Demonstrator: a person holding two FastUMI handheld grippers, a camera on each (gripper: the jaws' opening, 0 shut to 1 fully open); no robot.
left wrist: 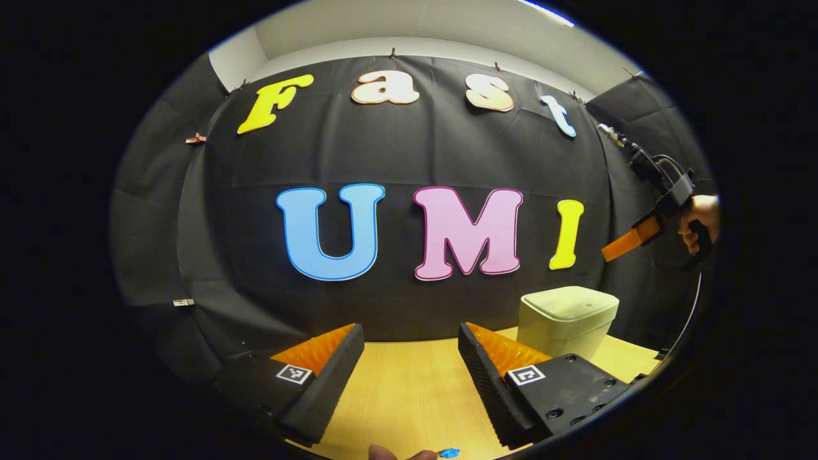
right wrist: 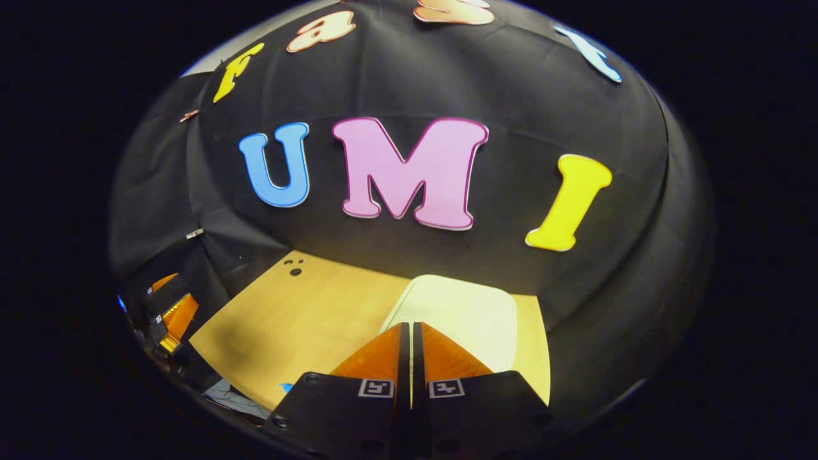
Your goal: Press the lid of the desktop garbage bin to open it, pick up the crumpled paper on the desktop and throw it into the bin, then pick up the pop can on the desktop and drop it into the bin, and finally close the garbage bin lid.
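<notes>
Pale, rounded plastic marks the one garbage bin (left wrist: 567, 319), lid down, standing at the wooden desktop's (left wrist: 409, 390) far right. One left gripper (left wrist: 411, 358) hangs with jaws wide apart, empty. One right gripper (right wrist: 409, 348), jaws together holding nothing, hovers above the bin, partly hiding its lid (right wrist: 466, 310).

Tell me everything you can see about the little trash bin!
The garbage bin is a small, pale, boxy tub with rounded corners and looks like smooth plastic. Its flat lid is closed. It stands upright on the wooden table, near the black cloth wall. The right gripper, shut, hovers above the lid; contact cannot be told.
</notes>
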